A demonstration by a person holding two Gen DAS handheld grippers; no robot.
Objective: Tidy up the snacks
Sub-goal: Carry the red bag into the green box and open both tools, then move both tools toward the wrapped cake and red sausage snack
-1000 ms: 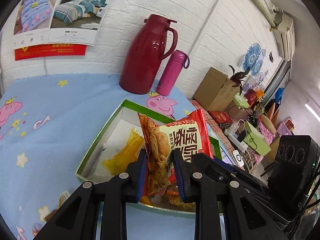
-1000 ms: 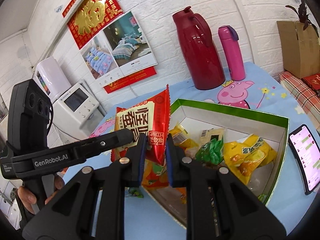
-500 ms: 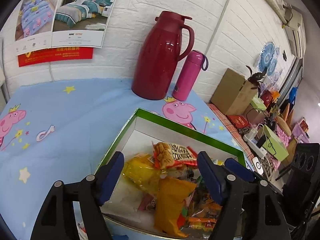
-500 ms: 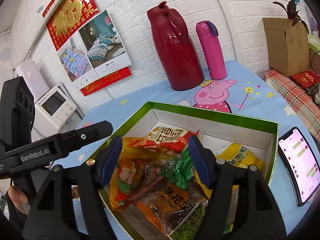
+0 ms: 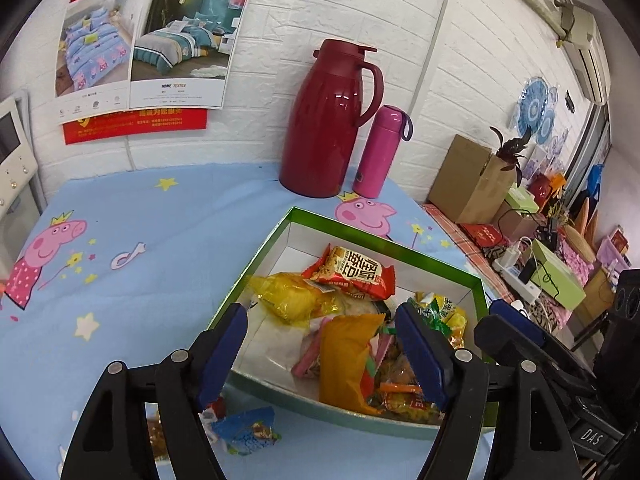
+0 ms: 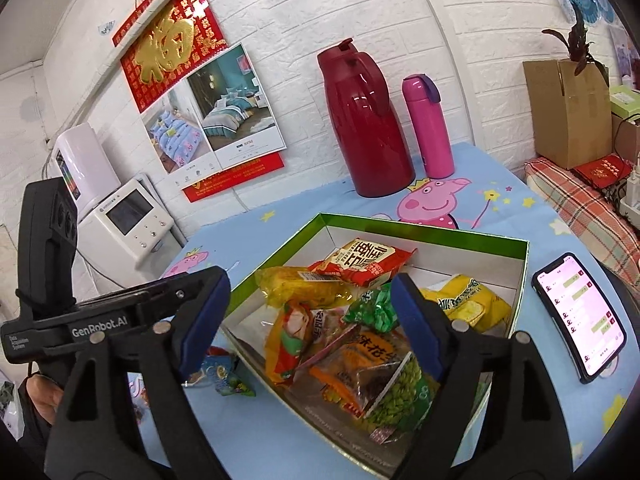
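Note:
A green-rimmed cardboard box (image 5: pixel 384 240) (image 6: pixel 440 233) on the blue cartoon tablecloth holds several snack packets. A red snack bag with Chinese writing (image 5: pixel 356 272) (image 6: pixel 368 262) lies on top near the back of the pile, beside a yellow packet (image 5: pixel 292 300) (image 6: pixel 300 290). My left gripper (image 5: pixel 322 344) hangs open above the box's near side with nothing between its fingers. My right gripper (image 6: pixel 310 316) is also open and empty over the box. A small blue packet (image 5: pixel 244 430) (image 6: pixel 222 372) lies on the cloth outside the box.
A dark red thermos jug (image 5: pixel 328 120) (image 6: pixel 366 124) and a pink bottle (image 5: pixel 380 152) (image 6: pixel 428 124) stand against the brick wall. A lit phone (image 6: pixel 578 318) lies right of the box. A white appliance (image 6: pixel 128 224) stands left of the table; cardboard boxes (image 5: pixel 468 180) stand at right.
Both grippers were shut on the red snack bag a second ago; they opened, the bag dropped flat onto the pile in the box, and both grippers drew back a little.

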